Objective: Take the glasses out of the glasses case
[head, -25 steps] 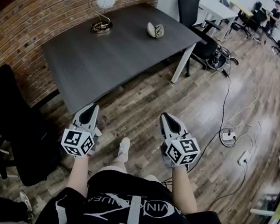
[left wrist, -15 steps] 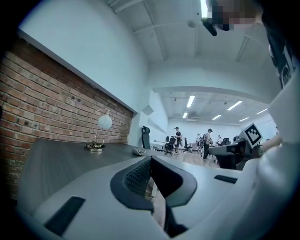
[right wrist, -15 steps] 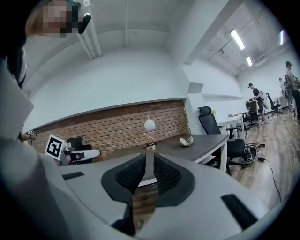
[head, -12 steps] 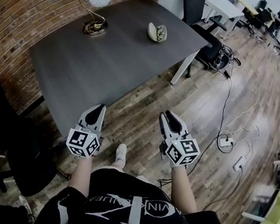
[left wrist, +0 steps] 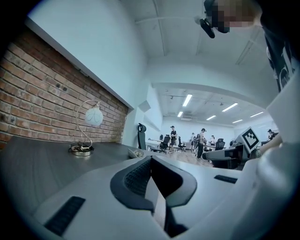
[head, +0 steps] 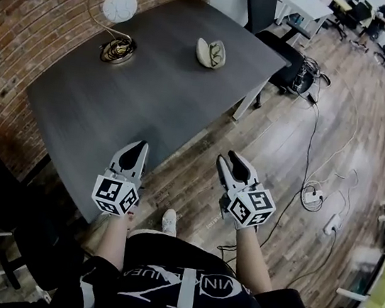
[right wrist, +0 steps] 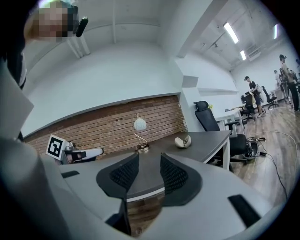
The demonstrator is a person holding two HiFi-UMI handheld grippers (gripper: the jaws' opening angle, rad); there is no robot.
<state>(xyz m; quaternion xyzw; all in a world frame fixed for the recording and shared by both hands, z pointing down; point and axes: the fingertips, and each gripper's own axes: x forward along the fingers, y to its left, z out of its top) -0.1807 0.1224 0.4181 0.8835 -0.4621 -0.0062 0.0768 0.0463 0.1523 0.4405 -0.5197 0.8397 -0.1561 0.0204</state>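
Ahead, lamp [head: 117, 27] and glasses case [head: 211, 52] share the table [head: 150, 104]; left claw [head: 135, 150] closed, right claw [head: 232, 160] opening empty.

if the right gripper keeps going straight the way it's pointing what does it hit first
Most likely the near edge of the dark table, which lies straight ahead of the right gripper. Its jaws are opening with nothing between them. Depth is unclear, so this is a guess.

path: open across table [head: 135, 105] | obstacle: lamp [head: 120, 7] (far left corner)
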